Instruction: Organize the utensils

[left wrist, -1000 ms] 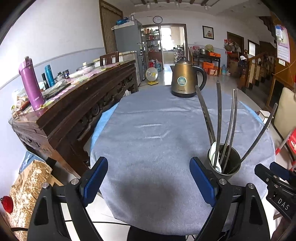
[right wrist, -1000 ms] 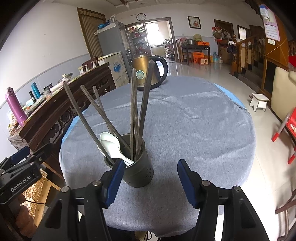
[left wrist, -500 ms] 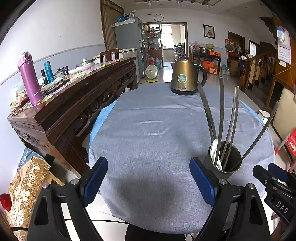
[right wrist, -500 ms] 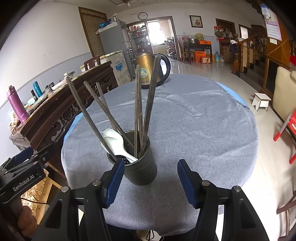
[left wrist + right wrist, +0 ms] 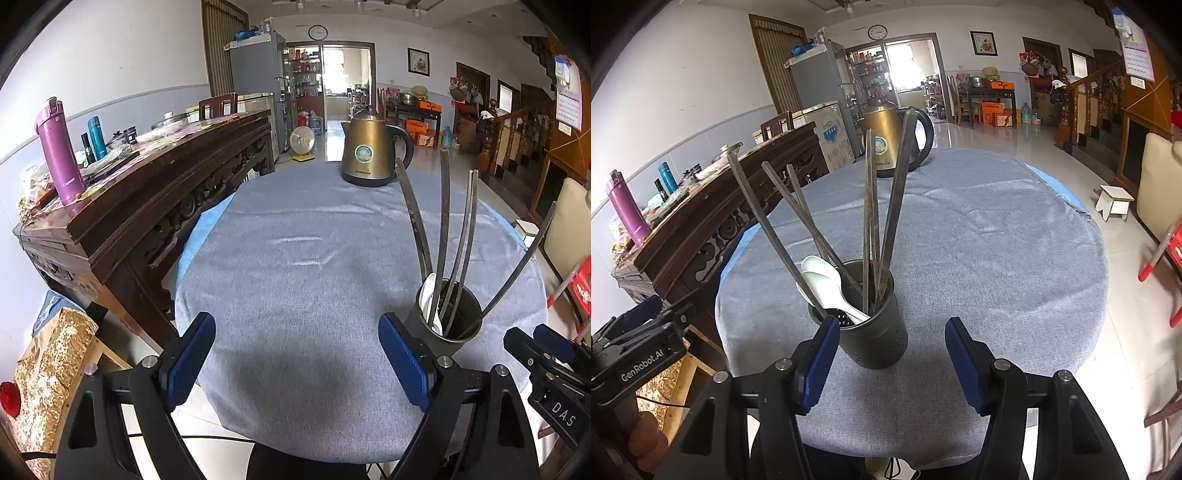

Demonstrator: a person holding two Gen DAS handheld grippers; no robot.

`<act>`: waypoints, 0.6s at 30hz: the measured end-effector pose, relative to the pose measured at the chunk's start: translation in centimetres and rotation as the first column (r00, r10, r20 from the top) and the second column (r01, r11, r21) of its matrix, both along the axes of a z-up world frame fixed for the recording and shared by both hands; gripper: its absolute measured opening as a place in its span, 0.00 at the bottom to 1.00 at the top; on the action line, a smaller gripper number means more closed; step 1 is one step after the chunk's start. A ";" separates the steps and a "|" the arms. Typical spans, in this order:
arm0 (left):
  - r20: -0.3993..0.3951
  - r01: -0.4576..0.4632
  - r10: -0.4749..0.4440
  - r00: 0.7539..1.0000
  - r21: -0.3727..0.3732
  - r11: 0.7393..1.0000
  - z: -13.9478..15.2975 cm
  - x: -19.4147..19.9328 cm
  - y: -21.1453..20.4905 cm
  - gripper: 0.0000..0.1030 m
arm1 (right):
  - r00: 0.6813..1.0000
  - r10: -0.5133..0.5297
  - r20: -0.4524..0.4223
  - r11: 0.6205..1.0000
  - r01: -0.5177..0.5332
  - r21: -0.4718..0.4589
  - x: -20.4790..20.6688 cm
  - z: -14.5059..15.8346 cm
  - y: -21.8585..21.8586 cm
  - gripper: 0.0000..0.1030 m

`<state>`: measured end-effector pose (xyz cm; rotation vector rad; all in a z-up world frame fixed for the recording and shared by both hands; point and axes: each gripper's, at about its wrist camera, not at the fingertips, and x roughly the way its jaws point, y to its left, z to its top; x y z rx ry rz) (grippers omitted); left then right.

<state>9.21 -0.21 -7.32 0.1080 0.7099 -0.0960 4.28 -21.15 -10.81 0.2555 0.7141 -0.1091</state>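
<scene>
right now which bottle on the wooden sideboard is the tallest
The purple flask at the near end of the sideboard. It stands well above the teal bottle and the small dark one beside it.

White walls with a pale grey lower band; a dark carved wooden sideboard along the left wall; a grey refrigerator beyond. Glossy tiled floor; bright doorway under a round wall clock; wooden stair railing at right.

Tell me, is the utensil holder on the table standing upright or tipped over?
Upright. The utensil holder stands on its base on the table, with the chopsticks and a white spoon sticking out the top.
</scene>
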 end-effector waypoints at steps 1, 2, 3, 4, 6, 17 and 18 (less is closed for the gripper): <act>-0.002 0.001 -0.001 1.000 -0.001 1.000 0.0 0.0 0.0 0.87 | 1.000 0.000 0.000 1.000 0.000 0.001 0.0 0.0 0.0 0.62; -0.002 0.000 0.000 1.000 -0.001 1.000 0.0 0.0 0.0 0.87 | 1.000 0.000 0.002 1.000 0.000 0.002 0.0 0.0 0.0 0.62; -0.001 0.001 -0.001 1.000 -0.001 1.000 0.0 0.0 0.0 0.87 | 1.000 0.001 0.002 1.000 -0.001 0.002 -0.1 0.0 0.0 0.62; -0.002 0.002 -0.002 1.000 -0.002 1.000 0.0 0.0 0.0 0.87 | 1.000 0.001 0.003 1.000 -0.001 0.001 -0.1 0.0 0.0 0.62; -0.004 0.003 -0.003 1.000 -0.001 1.000 -0.1 0.0 0.0 0.87 | 1.000 0.002 0.003 1.000 -0.002 0.001 0.0 0.1 0.0 0.62; -0.008 0.004 -0.004 1.000 -0.003 1.000 0.0 0.1 0.0 0.87 | 1.000 0.008 0.004 1.000 -0.008 -0.002 0.1 0.1 0.2 0.62; -0.007 0.005 -0.005 1.000 -0.004 1.000 0.0 0.1 0.0 0.87 | 1.000 0.009 0.003 1.000 -0.009 -0.003 0.1 0.1 0.2 0.62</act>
